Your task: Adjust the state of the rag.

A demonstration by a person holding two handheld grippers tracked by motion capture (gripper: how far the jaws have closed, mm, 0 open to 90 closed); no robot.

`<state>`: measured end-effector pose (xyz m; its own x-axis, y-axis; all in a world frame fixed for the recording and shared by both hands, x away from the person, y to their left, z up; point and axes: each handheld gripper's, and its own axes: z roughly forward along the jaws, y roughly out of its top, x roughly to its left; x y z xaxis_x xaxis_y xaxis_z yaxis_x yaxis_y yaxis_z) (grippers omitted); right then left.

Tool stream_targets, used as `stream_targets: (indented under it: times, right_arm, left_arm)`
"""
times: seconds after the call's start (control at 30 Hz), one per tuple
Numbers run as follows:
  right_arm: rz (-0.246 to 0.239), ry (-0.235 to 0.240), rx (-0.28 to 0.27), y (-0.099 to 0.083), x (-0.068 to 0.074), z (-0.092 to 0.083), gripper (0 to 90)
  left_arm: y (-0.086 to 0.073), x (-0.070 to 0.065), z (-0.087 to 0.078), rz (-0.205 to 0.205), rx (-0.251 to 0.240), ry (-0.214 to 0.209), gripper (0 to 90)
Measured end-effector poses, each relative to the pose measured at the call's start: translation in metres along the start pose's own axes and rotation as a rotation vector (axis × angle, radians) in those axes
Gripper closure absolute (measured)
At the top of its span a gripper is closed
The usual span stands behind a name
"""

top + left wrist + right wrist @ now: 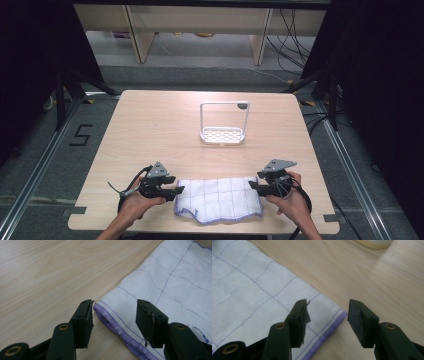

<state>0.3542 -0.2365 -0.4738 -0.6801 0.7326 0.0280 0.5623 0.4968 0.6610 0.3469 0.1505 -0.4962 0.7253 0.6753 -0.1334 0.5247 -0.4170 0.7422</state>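
Black jaws of left gripper [113,315] apart, straddling purple-hemmed corner of cloth [172,287], not pinching. Right gripper [327,315] likewise apart over opposite corner. Cloth flat, folded, between grippers. Judgement: fold laid; further fold or move to rack [223,135] maybe left.

Each hand carries a black tool. The left tool [176,190] and right tool [254,186] each wear a grey three-cornered plate on top, with a dark cable trailing off. Up close, the jaws are matte black blocks with small screw holes, brass-ringed pivots behind them, and frayed black pads. Forearms are bare, without sleeves.
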Motion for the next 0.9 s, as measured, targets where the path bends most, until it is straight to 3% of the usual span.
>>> stream_targets:
  times: [0.03,0.07,0.1,0.13,0.17,0.23,0.27,0.37,0.43,0.47,0.5,0.57,0.6,0.63,0.7,0.73,0.77,0.83,0.9]
  right_arm:
    - [0.001,-0.011,-0.019,0.0,-0.001,0.004,51.5]
    - [0.012,-0.003,0.012,0.002,-0.002,0.004,52.2]
    - [0.01,-0.017,-0.015,0.001,-0.002,0.008,52.7]
    - [0.014,-0.008,-0.002,0.002,-0.002,0.008,52.9]
    - [-0.022,-0.014,-0.024,0.002,-0.005,0.01,53.1]
    - [-0.011,-0.011,-0.005,0.002,-0.004,0.009,53.8]
    - [0.002,0.002,0.024,0.003,-0.003,0.008,54.6]
    - [-0.041,0.002,-0.002,0.003,-0.004,0.009,56.8]
    - [-0.045,0.004,0.0,0.003,-0.005,0.009,58.2]
    - [-0.035,0.004,0.004,0.003,-0.005,0.009,58.9]
    - [0.008,0.017,0.027,0.004,-0.002,0.008,58.9]
    - [0.008,0.002,0.013,0.003,-0.001,0.01,58.9]
    - [-0.037,0.018,0.009,0.005,-0.004,0.011,58.8]
    - [-0.027,0.037,-0.014,0.007,-0.001,0.015,58.9]
    - [-0.053,0.046,-0.014,0.01,0.001,0.019,59.6]
    - [-0.07,0.051,-0.002,0.011,0.001,0.02,60.5]
    - [-0.067,0.057,-0.012,0.011,0.004,0.024,61.4]
    - [-0.097,0.057,0.033,0.012,0.003,0.028,65.4]
    - [-0.117,0.048,0.02,0.012,0.003,0.031,68.1]
  left_arm:
    - [0.0,0.0,0.0,0.0,0.0,0.0,47.4]
    - [0.0,-0.002,0.0,0.009,-0.001,0.001,47.9]
    - [0.0,-0.004,0.0,0.017,0.001,0.005,48.1]
    - [0.0,-0.005,0.0,0.038,0.012,0.006,48.5]
    - [0.0,-0.006,0.001,0.05,0.012,0.01,49.0]
    - [0.0,-0.006,0.002,0.061,0.011,0.011,51.3]
    - [0.001,-0.008,0.006,0.08,0.009,-0.001,52.2]
    - [0.004,-0.01,0.009,0.094,-0.007,-0.027,54.6]
    - [0.006,-0.013,0.01,0.107,-0.013,-0.034,54.8]
    - [0.008,-0.015,0.01,0.119,-0.012,-0.045,55.1]
    - [0.009,-0.016,0.01,0.123,-0.011,-0.038,55.4]
    - [0.009,-0.017,0.011,0.126,-0.006,-0.044,55.2]
    - [0.009,-0.019,0.014,0.139,0.003,-0.045,55.2]
    - [0.009,-0.02,0.018,0.15,0.018,-0.039,55.2]
    - [0.008,-0.02,0.023,0.157,0.034,-0.038,57.8]
    - [0.008,-0.018,0.025,0.181,0.043,-0.039,60.8]
    - [0.008,-0.019,0.026,0.178,0.045,-0.037,62.9]
    - [0.008,-0.019,0.028,0.194,0.052,-0.022,71.1]
    - [0.008,-0.02,0.031,0.206,0.056,-0.018,78.6]
